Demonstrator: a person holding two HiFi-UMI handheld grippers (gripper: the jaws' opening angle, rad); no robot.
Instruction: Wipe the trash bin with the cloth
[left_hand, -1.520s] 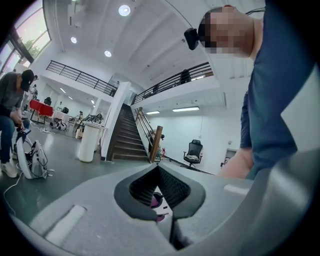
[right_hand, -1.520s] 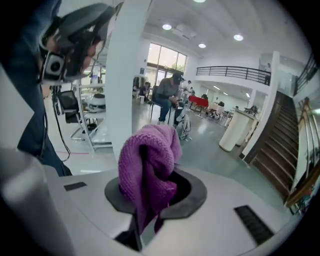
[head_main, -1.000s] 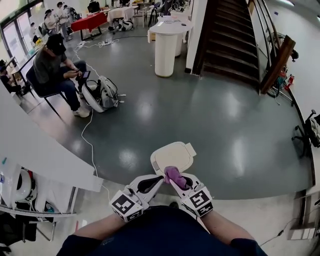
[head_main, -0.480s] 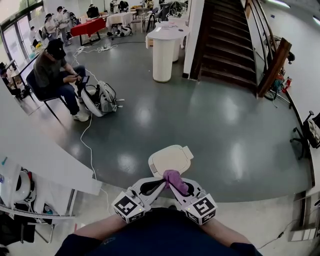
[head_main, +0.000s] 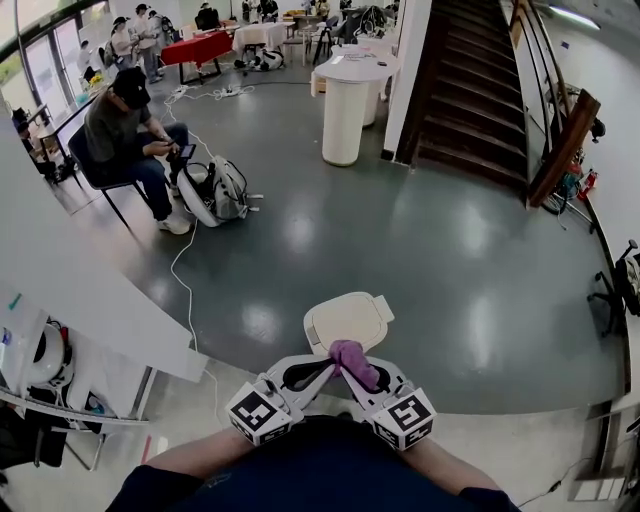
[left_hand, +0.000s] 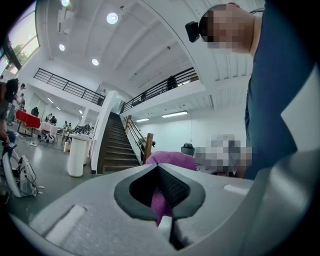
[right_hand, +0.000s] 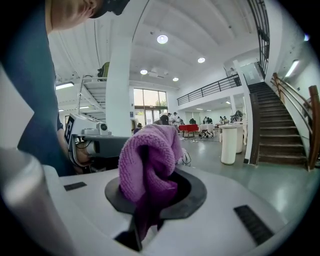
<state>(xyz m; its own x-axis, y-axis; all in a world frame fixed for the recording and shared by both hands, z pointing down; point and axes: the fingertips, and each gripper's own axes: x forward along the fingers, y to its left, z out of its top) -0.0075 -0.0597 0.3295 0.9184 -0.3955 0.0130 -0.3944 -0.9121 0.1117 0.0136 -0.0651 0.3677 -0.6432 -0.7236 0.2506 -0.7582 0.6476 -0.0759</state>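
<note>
The right gripper is clamped on the purple cloth, which bulges out of its jaws, while the left gripper is closed with the cloth just past it, and only the head view shows the white bin on the floor just beyond both, much as half a second ago.

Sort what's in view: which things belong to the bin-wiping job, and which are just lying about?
Job: trash bin; purple cloth; right tool and left tool, both shut on the cloth.
Lying about: backpack; floor cable; white pedestal table.
</note>
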